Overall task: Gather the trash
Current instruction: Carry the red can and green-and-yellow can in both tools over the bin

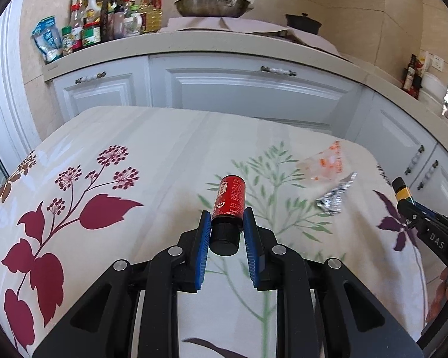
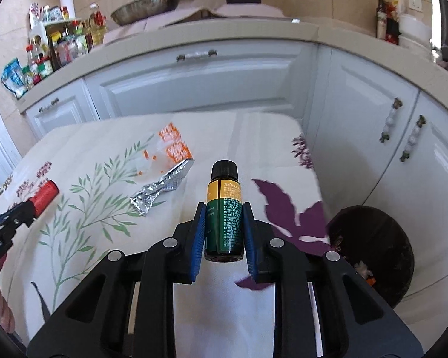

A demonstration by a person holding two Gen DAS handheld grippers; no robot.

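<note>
Trash sits in both grippers and on the table beyond them. Nearest in the left wrist view, the left gripper [image 1: 226, 223] has its blue pads closed on a small red bottle [image 1: 228, 201], black cap toward the camera and its base pointing away over the cloth. In the right wrist view, the right gripper [image 2: 224, 219] clamps a green and yellow bottle [image 2: 224, 208] by its lower body, with the black cap pointing away from the camera. Both bottles are held above the floral tablecloth [image 1: 152, 155], not touching it.

Just past the grippers, a crumpled foil wrapper [image 2: 161, 186] lies on the cloth between the two bottles. Touching its far end is a clear plastic wrapper with orange print [image 2: 167, 149], also flat on the cloth.

Off the right edge of the table, lower down, stands a dark round trash bin [image 2: 373, 250] with some scraps visible inside.

Farther back run white cabinets [image 1: 248, 89] under a pale countertop [image 1: 194, 46]. On it stand a cluster of condiment bottles and jars [image 1: 104, 24] at the left, a metal pan [image 1: 215, 4] in the middle and a dark lidded pot [image 1: 303, 23] to its right.
</note>
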